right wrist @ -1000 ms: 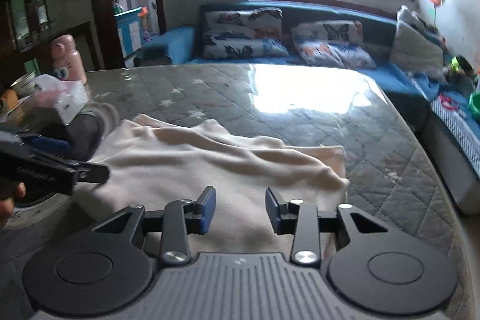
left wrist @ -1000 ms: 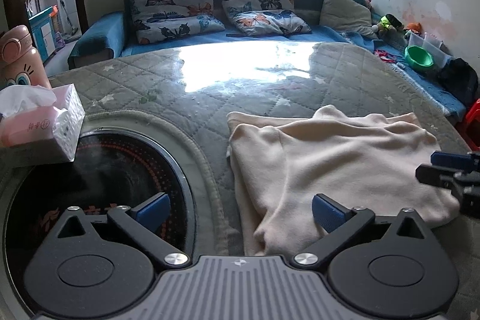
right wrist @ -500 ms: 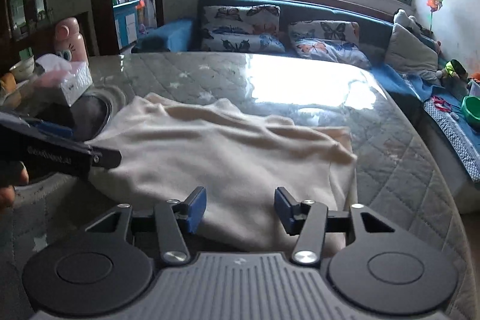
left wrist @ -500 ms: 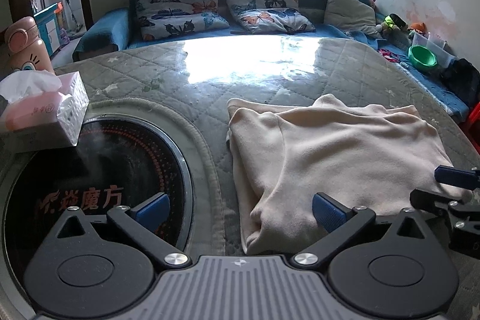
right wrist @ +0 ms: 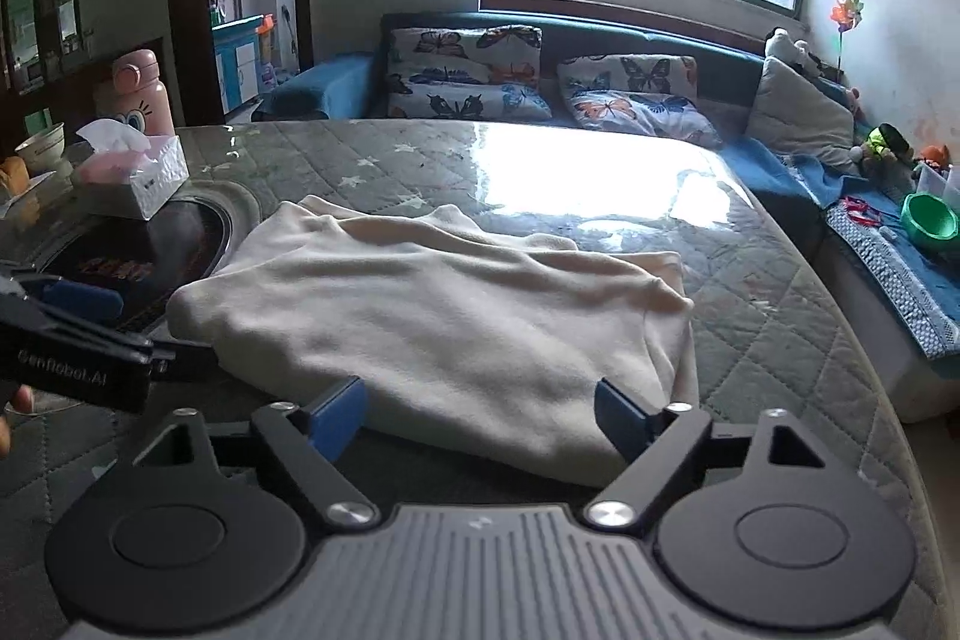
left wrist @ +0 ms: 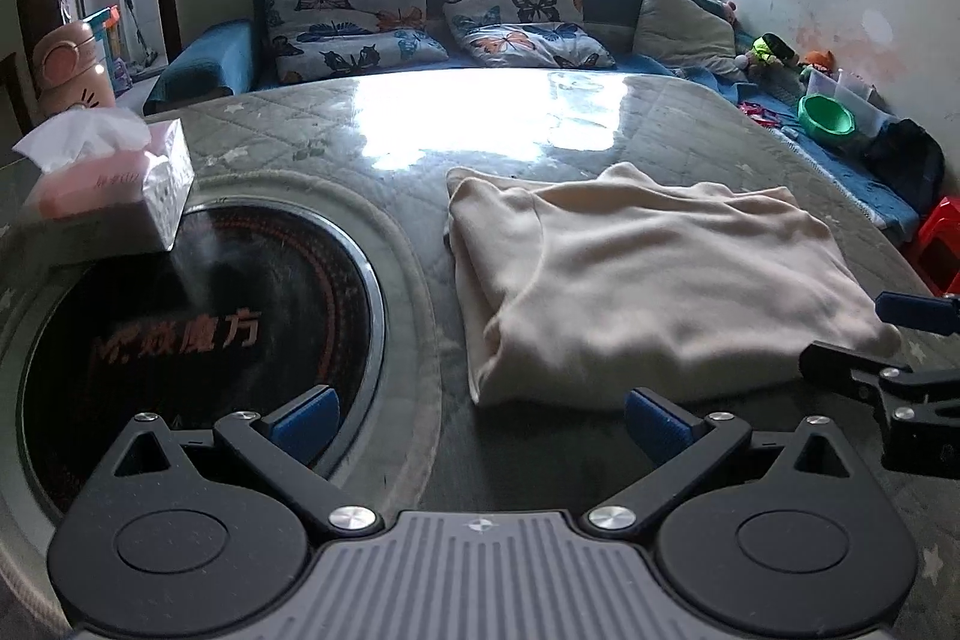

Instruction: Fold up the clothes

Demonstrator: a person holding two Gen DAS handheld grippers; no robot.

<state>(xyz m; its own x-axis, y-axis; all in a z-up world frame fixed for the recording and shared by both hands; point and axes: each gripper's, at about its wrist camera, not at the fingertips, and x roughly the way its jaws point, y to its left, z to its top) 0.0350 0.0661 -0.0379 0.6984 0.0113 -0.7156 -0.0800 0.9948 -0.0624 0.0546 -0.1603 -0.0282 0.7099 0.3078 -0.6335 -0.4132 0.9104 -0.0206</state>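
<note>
Your two grippers hang wide open and empty at the near edge of a cream garment [left wrist: 648, 280] that lies already doubled over on the quilted table [right wrist: 780, 340]. The garment sits just ahead of the right gripper [right wrist: 480, 415], its near fold filling the gap between the jaws, and ahead and to the right of the left gripper [left wrist: 480, 415], whose right finger [left wrist: 654, 427] is just short of the near-left corner.

The risks lie in the layers. The fold shows several stacked edges along its left side, and a pinch that takes only the top sheet is likely to peel the stack apart rather than carry it over. The fabric looks thick and soft, so a shallow bite may slip out midway through a lift. If you lift one corner earlier or higher than the other, expect a skewed crease.

Directly ahead of the left gripper lies a dark round hob [left wrist: 198, 316] set into the table, with a tissue box [left wrist: 114, 178] beyond it at its far-left rim. A leftward swing could drag cloth across the hob or nudge the box; whether the hob is hot cannot be told. The glossy table cover may also let the whole bundle slide away from a push instead of folding.
</note>
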